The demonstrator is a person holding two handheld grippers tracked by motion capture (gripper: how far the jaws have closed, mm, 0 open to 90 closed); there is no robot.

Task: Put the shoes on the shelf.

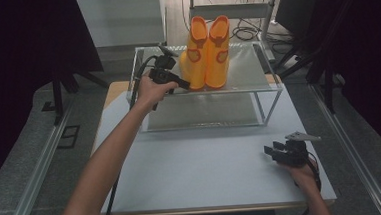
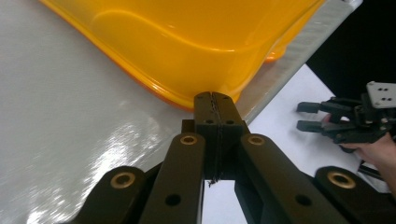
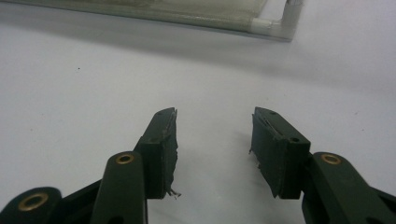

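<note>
My left tool point(image 2: 215, 100) is closed with nothing gripped, its tip just short of the orange boots point(image 1: 208, 54). My right tool point(image 3: 215, 140) stands open above the surface point(image 3: 93, 84), holding nothing.

A white table point(image 1: 207, 171) with a wooden edge stands on grey carpet point(image 1: 36, 162), flanked by metal floor rails point(image 1: 354, 157). Black curtains point(image 1: 19, 43) close both sides. Behind, cables point(image 1: 246, 31) lie on the floor beside what may be a grey cabinet point(image 1: 118, 19).

boot point(image 2: 187, 42): top+sides cut off by frame | contact w/ jaws: can't tell
</note>
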